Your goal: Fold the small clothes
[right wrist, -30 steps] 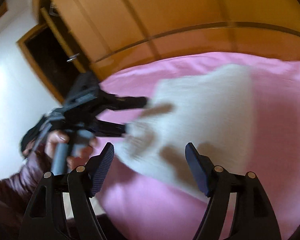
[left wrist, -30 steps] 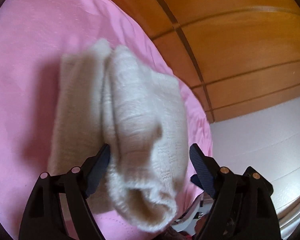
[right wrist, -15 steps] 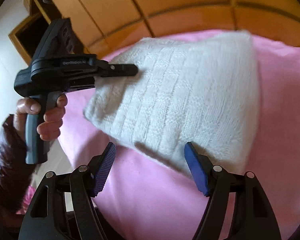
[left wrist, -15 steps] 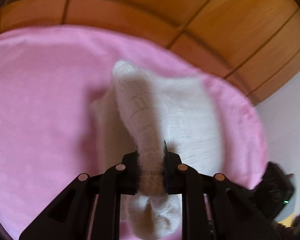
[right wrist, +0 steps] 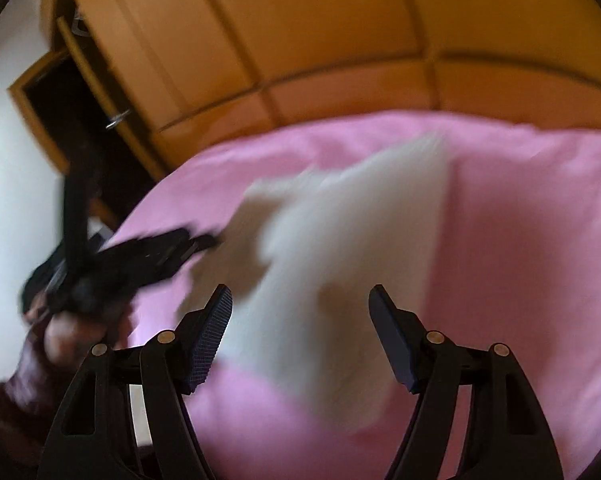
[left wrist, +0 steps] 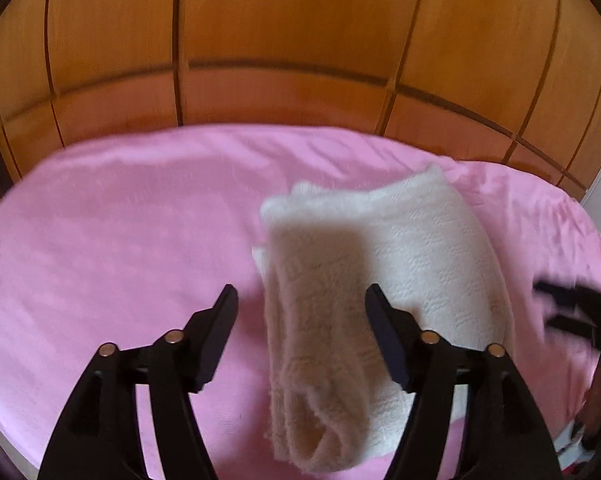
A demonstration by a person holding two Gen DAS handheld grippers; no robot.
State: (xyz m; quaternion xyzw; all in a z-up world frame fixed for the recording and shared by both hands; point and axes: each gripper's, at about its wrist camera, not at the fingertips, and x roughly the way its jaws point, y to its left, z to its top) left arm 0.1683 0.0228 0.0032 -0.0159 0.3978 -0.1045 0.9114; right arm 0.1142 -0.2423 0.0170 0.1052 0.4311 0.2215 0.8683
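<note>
1. Left gripper (left wrist: pixel 302 312): jaws stand wide apart, having just been opening. A fold of the white knitted garment (left wrist: pixel 380 280) lies between the pads, which do not press on it. Nothing is gripped.
2. Right gripper (right wrist: pixel 300 312): jaws wide apart, holding nothing. The garment lies beneath and beyond the fingers; contact cannot be determined because of blur.
3. Garment location: folded, resting on the pink bed cover (left wrist: pixel 120 240), at 3 o'clock from the cover's centre in the left wrist view.
4. In the right wrist view, the left gripper appears blurred at 9 o'clock, beside the garment's edge.
5. Wooden wardrobe panels (left wrist: pixel 300 40) stand at 12 o'clock.
</note>
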